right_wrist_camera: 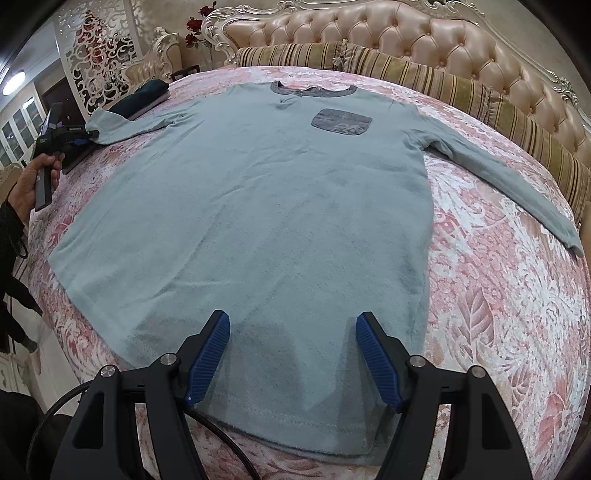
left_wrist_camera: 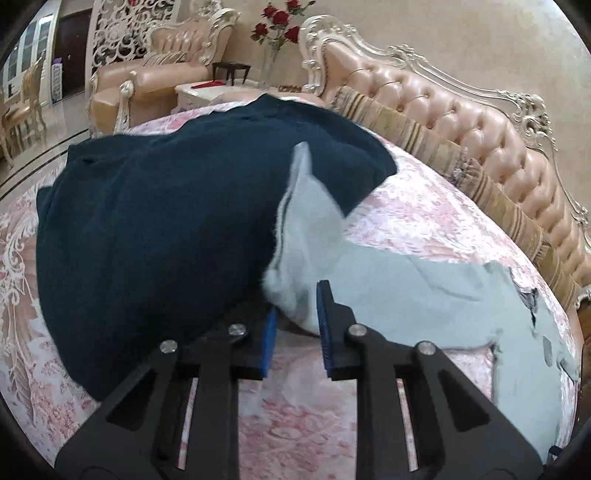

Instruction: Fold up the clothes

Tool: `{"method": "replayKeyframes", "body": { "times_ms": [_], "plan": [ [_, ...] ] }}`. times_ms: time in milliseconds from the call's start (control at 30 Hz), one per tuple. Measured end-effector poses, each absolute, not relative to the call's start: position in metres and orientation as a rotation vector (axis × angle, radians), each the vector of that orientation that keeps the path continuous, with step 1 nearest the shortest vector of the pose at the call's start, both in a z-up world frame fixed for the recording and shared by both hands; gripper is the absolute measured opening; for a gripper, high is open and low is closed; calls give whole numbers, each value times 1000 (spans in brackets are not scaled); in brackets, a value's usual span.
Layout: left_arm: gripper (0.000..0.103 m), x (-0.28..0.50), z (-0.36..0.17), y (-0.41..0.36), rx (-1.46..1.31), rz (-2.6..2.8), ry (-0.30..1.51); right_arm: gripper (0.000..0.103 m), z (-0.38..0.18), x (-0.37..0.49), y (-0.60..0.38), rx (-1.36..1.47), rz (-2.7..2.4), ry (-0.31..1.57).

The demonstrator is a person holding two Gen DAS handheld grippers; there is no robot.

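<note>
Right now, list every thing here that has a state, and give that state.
Light blue shirt: spread flat on the bed, front up, unfolded, sleeves out.
Left sleeve cuff: between the left tongs' fingers, not clamped.
Dark blue garment: folded, lying beside the shirt.
Left tongs: open around the cuff.
Right tongs: open, above the shirt's hem, gripping nothing.

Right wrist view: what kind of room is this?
Likely a home living room: a tufted sofa back with striped cushions, a matching armchair and red roses. The light-blue shirt lies on its covered seat.
</note>
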State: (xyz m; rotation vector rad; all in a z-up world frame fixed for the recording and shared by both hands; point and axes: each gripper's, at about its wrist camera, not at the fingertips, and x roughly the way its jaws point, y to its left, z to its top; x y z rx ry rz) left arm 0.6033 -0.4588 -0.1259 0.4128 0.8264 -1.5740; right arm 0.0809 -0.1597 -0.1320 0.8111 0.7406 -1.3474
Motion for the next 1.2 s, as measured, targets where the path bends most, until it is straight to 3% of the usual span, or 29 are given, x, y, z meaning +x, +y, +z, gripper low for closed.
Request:
{"method": "replayKeyframes", "body": {
  "times_ms": [67, 267, 300, 333, 500, 667, 800, 1100, 1200],
  "plan": [
    [18, 594, -115, -455, 441, -1570, 744, 72, -132, 81, -161, 812, -1347, 737],
    [17, 586, -107, -474, 506, -1519, 702, 73, -132, 82, -157, 805, -1339, 729],
    [15, 587, -107, -477, 512, -1513, 699, 73, -132, 82, -156, 805, -1339, 728],
    [6, 586, -106, -479, 516, -1511, 709, 73, -132, 81, -155, 806, -1340, 726],
    [6, 579, -99, -486, 549, -1489, 739, 73, -131, 73, -151, 819, -1349, 703],
    [6, 558, -58, -484, 536, -1526, 715, 73, -127, 69, -147, 804, -1360, 670],
    [6, 506, -26, -487, 619, -1566, 639, 73, -125, 66, -144, 801, -1363, 646],
    [6, 336, -15, -496, 811, -1688, 490, 73, -118, 57, -124, 779, -1377, 608],
    [6, 267, -38, -488, 886, -1707, 419, 73, -119, 48, -117, 795, -1392, 596]
  ]
}}
